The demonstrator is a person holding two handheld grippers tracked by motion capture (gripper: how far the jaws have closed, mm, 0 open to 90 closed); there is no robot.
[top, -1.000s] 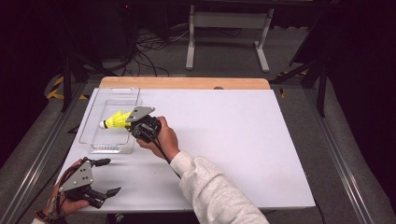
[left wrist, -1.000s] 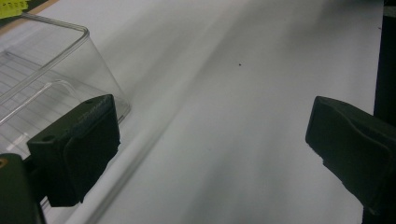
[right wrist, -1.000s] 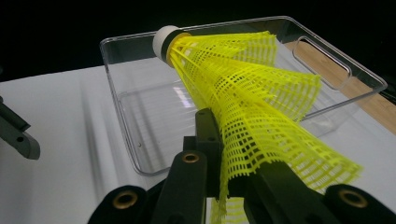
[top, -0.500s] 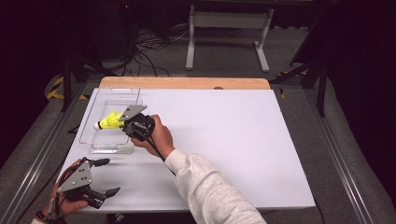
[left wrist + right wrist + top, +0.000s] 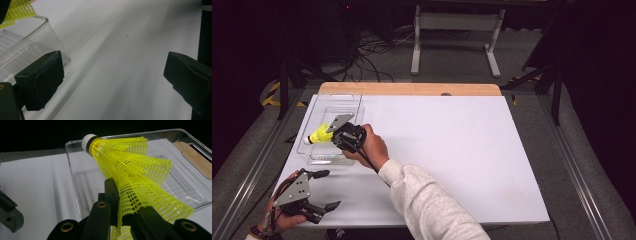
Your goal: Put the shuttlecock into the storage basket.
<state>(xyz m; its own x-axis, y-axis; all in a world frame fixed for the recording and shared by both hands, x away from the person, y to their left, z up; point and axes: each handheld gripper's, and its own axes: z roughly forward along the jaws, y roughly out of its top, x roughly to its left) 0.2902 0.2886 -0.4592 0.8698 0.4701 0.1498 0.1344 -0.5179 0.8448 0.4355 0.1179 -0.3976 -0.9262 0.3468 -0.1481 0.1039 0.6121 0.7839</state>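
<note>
Right gripper point(image 5: 335, 136), over the clear plastic tray point(image 5: 354, 98) at the white table's point(image 5: 462, 150) far left: jaws pinched on the mesh skirt of a yellow shuttlecock point(image 5: 318, 135), white cork end pointing outward past the tray's left wall. In the right gripper view, shuttlecock point(image 5: 130, 172) clamped near the skirt's rim, above the tray point(image 5: 75, 182). Left gripper point(image 5: 322, 192), nearer than the tray at the table's front edge: jaws spread wide, holding nothing, tray corner point(image 5: 47, 25) just beside one jaw.
</note>
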